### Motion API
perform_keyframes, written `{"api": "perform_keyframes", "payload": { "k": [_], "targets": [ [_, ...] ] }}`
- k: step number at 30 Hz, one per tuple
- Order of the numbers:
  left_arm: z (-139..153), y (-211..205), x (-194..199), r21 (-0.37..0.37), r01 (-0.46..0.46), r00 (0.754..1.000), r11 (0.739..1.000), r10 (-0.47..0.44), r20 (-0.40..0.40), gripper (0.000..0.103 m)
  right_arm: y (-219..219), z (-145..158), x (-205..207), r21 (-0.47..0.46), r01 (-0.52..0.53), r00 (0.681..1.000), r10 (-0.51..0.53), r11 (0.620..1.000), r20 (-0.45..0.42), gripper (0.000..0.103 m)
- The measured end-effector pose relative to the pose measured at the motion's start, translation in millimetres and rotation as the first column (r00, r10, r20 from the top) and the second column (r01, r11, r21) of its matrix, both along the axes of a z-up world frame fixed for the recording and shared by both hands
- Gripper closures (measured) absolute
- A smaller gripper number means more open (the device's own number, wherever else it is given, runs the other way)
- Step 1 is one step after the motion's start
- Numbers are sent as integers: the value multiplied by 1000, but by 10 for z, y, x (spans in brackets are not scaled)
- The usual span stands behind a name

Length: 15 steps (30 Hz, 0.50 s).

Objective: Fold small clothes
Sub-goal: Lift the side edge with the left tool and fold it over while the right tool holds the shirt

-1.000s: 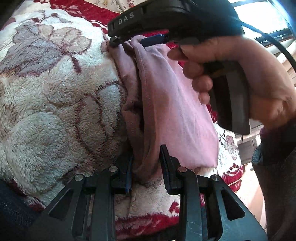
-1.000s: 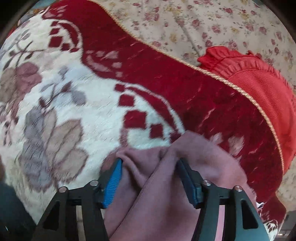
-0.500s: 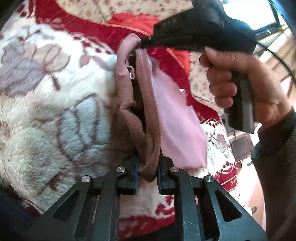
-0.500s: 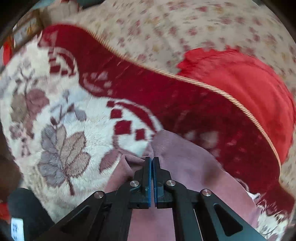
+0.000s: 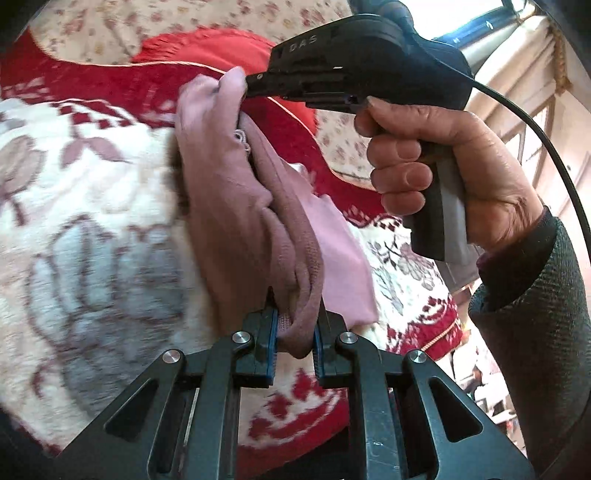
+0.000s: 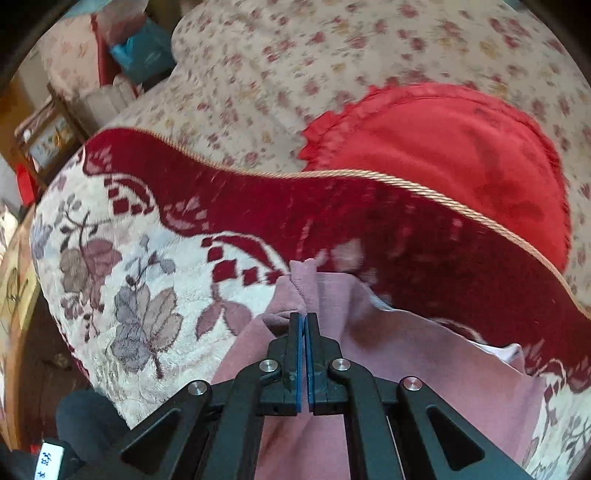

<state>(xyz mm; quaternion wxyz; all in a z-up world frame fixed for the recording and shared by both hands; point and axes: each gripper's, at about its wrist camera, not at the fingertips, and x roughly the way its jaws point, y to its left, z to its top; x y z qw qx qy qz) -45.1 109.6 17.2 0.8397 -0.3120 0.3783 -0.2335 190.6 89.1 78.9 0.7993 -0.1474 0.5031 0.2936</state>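
A small pink garment (image 5: 236, 206) hangs stretched between my two grippers above a plush red and cream floral blanket (image 5: 85, 221). My left gripper (image 5: 295, 332) is shut on the bunched near edge of the garment. My right gripper (image 5: 251, 79), held by a hand, is shut on the far edge; in the right wrist view its jaws (image 6: 304, 332) pinch a fold of the pink garment (image 6: 332, 369). The cloth droops in folds between the two holds, lifted off the blanket.
A red frilled cushion (image 6: 443, 155) lies on a floral-print sofa back (image 6: 295, 74) behind the blanket. A window (image 5: 517, 22) is at the upper right. Furniture and clutter (image 6: 44, 136) stand at the far left.
Both grippers closed on the pink garment's edges, then lifted it up off the blanket; the right gripper rose and moved farther away, stretching the cloth.
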Motion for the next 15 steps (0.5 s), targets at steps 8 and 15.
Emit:
{"api": "perform_keyframes", "payload": {
  "k": [8, 15],
  "targets": [
    [-14, -619, 343, 19, 91, 996, 996, -91, -26, 90, -1092, 137, 199, 138, 145, 989, -141, 980, -34, 102],
    [-98, -1233, 621, 8, 164, 985, 986, -163, -54, 90, -2200, 57, 303, 287, 272, 962, -266, 919, -62, 102]
  ]
}}
